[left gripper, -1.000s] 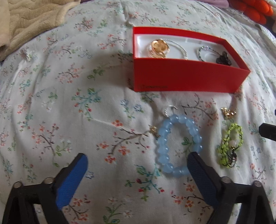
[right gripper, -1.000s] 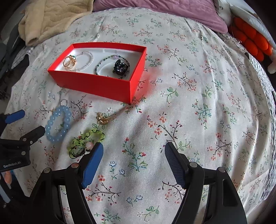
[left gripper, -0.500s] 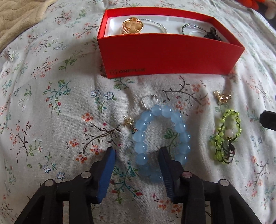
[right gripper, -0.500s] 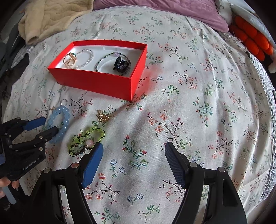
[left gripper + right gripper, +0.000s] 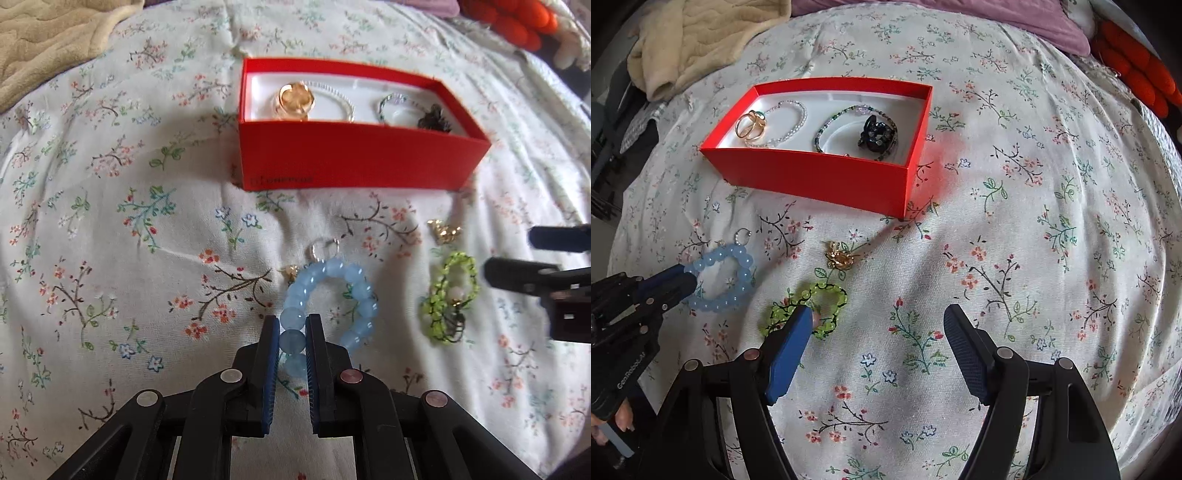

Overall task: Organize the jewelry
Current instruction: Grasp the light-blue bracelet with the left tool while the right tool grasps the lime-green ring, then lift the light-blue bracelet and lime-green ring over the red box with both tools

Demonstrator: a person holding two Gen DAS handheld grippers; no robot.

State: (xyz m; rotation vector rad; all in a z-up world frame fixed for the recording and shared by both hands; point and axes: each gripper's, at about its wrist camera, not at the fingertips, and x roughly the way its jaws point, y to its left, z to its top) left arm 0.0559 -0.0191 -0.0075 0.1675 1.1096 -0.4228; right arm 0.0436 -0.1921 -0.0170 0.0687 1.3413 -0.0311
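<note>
Two pairs of tongs hang over the flowered bedspread (image 5: 1015, 206), and we hold one in each hand. Our left tongs (image 5: 291, 343) are closing on the near side of the blue bead bracelet (image 5: 354, 295); the pads already press on a bead from each side, and the rest of the loop lies on the cloth just ahead of the tips. A small silver ring (image 5: 325, 247) lies at the far end of that loop, and a tiny gold piece (image 5: 290, 270) just to its left. Our right tongs (image 5: 877, 332) stand wide apart with nothing between them; their left finger covers part of the green bead bracelet (image 5: 827, 295), though we cannot tell whether it touches. Just beyond the green one, ahead of the right tongs and to the left, lies a gold charm (image 5: 840, 256). Farther ahead of both tongs stands the red box (image 5: 820, 177), open on top, well apart from the loose pieces. In it we see gold rings (image 5: 751, 125) at the left end, a clear bead bracelet (image 5: 796, 122) beside them, a dark bead bracelet (image 5: 834, 122) and a black hair clip (image 5: 877, 134) toward the right end. A beige blanket (image 5: 701, 40) lies bunched far off to the left, past the box. Fingers of our left hand (image 5: 622, 422) show under the left tongs' handle.
</note>
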